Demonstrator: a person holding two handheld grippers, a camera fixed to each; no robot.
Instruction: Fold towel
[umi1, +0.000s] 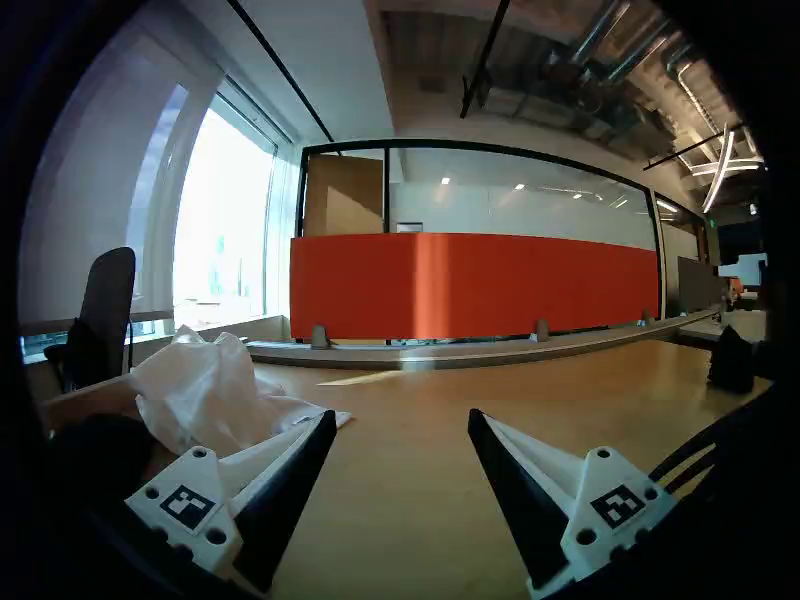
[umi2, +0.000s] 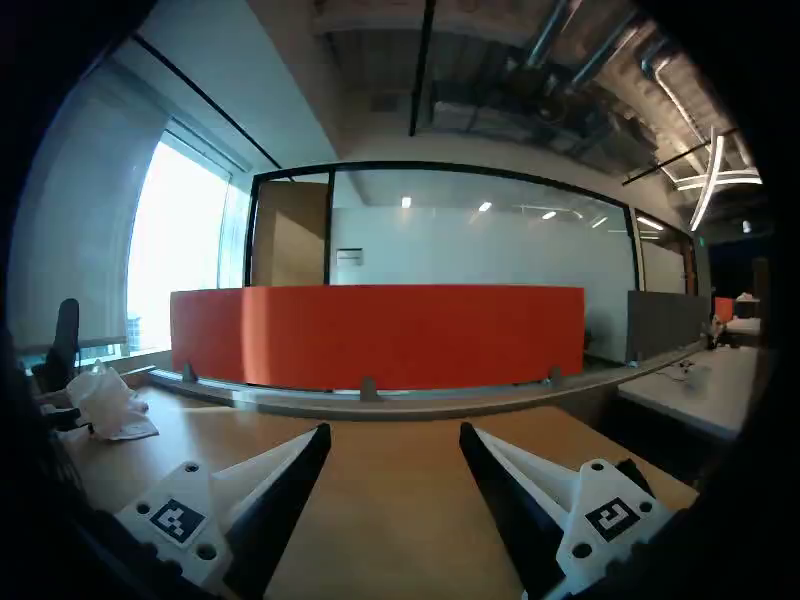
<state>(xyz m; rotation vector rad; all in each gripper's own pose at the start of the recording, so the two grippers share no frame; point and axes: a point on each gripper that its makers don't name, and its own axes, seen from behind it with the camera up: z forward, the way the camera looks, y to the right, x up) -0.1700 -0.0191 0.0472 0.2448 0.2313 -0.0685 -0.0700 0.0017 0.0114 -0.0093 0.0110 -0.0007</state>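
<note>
A crumpled white towel (umi1: 205, 385) lies in a heap on the wooden table (umi1: 420, 440), just left of and beyond my left gripper (umi1: 400, 425). That gripper hovers low over the tabletop, open, with nothing between its fingers. In the right gripper view the same towel (umi2: 105, 400) sits far off at the left edge of the table (umi2: 400, 480). My right gripper (umi2: 395, 435) is open too, over bare wood, well to the right of the towel.
An orange divider panel (umi1: 470, 285) runs along the table's far edge. A black office chair (umi1: 95, 320) stands at the left by the window. A dark object (umi1: 732, 360) rests at the table's right. Another desk (umi2: 700, 385) stands beyond on the right.
</note>
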